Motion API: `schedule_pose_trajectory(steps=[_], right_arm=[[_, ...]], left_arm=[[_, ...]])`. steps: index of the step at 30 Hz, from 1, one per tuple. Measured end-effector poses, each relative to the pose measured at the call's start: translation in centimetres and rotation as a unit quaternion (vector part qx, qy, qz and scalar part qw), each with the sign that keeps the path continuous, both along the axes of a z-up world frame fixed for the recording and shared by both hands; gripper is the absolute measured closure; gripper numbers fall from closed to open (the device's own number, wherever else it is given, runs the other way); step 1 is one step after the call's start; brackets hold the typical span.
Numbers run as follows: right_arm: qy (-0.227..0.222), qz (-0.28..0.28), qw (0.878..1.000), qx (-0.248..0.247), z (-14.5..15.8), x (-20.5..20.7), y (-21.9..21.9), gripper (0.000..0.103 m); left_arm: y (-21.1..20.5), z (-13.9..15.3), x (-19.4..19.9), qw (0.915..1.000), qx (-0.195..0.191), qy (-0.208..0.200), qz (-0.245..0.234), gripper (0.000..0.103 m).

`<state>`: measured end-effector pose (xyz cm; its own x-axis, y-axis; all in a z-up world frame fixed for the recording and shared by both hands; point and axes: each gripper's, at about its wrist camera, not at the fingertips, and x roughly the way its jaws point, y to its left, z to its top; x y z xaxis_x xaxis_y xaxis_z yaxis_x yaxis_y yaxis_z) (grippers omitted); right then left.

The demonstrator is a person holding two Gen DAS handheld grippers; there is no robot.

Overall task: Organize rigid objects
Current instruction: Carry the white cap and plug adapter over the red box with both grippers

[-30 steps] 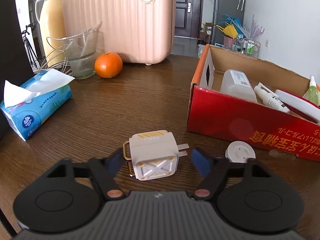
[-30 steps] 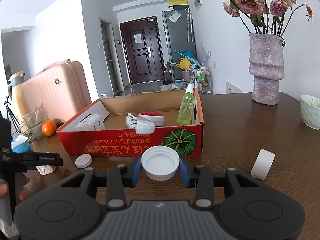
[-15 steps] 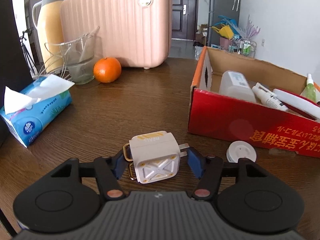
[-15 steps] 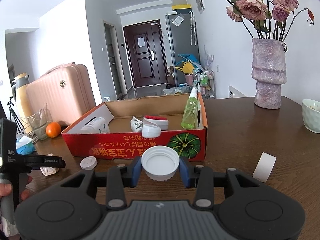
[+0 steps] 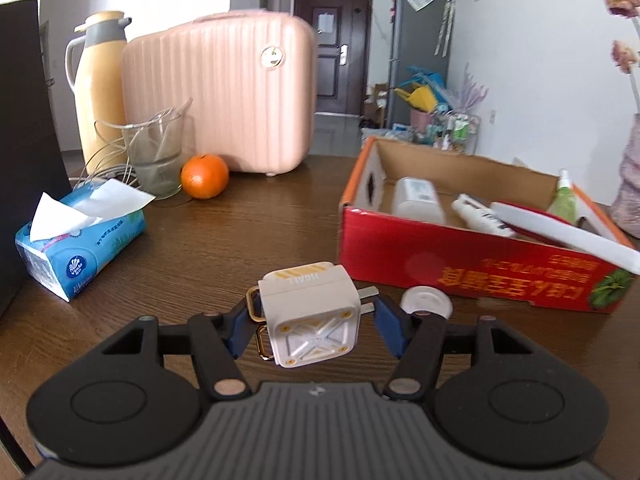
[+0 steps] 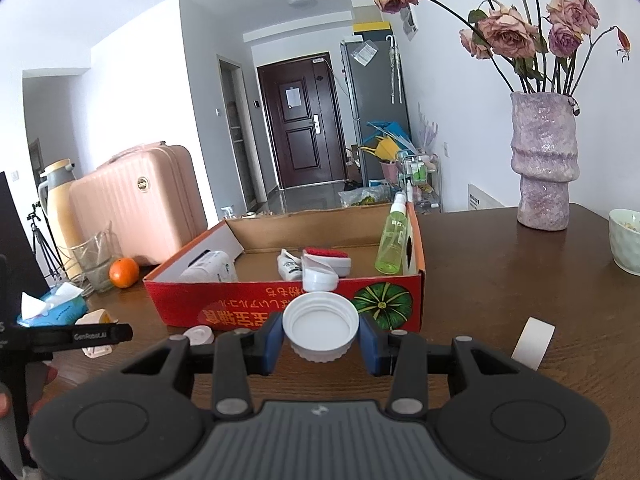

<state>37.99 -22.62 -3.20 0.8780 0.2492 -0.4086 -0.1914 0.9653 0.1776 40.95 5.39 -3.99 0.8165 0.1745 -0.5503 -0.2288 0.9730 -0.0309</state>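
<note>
My left hand-held gripper (image 5: 310,320) grips a white plug adapter (image 5: 310,317). My right hand-held gripper (image 6: 320,338) clamps a white jar lid (image 6: 320,325), the red cardboard box (image 6: 248,308) just ahead.

White cube-shaped plug adapter (image 5: 310,314), gold loops on its left side, two prongs pointing right, held clear of the tabletop. White ribbed screw cap (image 6: 320,326), open side up. Small round white lid (image 5: 426,302) flat on the wood, just before the red cardboard box (image 5: 460,264)
</note>
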Motion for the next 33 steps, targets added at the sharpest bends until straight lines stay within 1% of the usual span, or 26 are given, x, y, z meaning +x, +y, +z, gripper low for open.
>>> schedule_pose_trajectory(steps=[9, 10, 15, 25, 33], right_arm=[[-0.013, 0.008, 1.000, 0.004, 0.6, -0.9, 0.1, 0.064], [-0.015, 0.009, 1.000, 0.004, 0.6, -1.0, 0.2, 0.064], [-0.022, 0.013, 1.000, 0.006, 0.8, -1.5, 0.3, 0.064], [-0.026, 0.018, 0.999, 0.008, 1.1, -1.8, 0.5, 0.064], [-0.037, 0.015, 0.999, 0.008, 1.6, -1.7, 0.4, 0.064]], left_arm=[[-2.3, 2.2, -3.8, 0.9983, -0.015, -0.042, -0.037, 0.040], [-2.7, 2.4, -4.2, 0.9979, -0.015, -0.046, -0.042, 0.042], [-4.3, 2.8, -5.6, 0.9961, -0.014, -0.052, -0.069, 0.042], [-6.2, 3.6, -6.7, 0.9937, -0.008, -0.068, -0.089, 0.042], [-6.9, 4.4, -5.8, 0.9927, -0.007, -0.075, -0.095, 0.042]])
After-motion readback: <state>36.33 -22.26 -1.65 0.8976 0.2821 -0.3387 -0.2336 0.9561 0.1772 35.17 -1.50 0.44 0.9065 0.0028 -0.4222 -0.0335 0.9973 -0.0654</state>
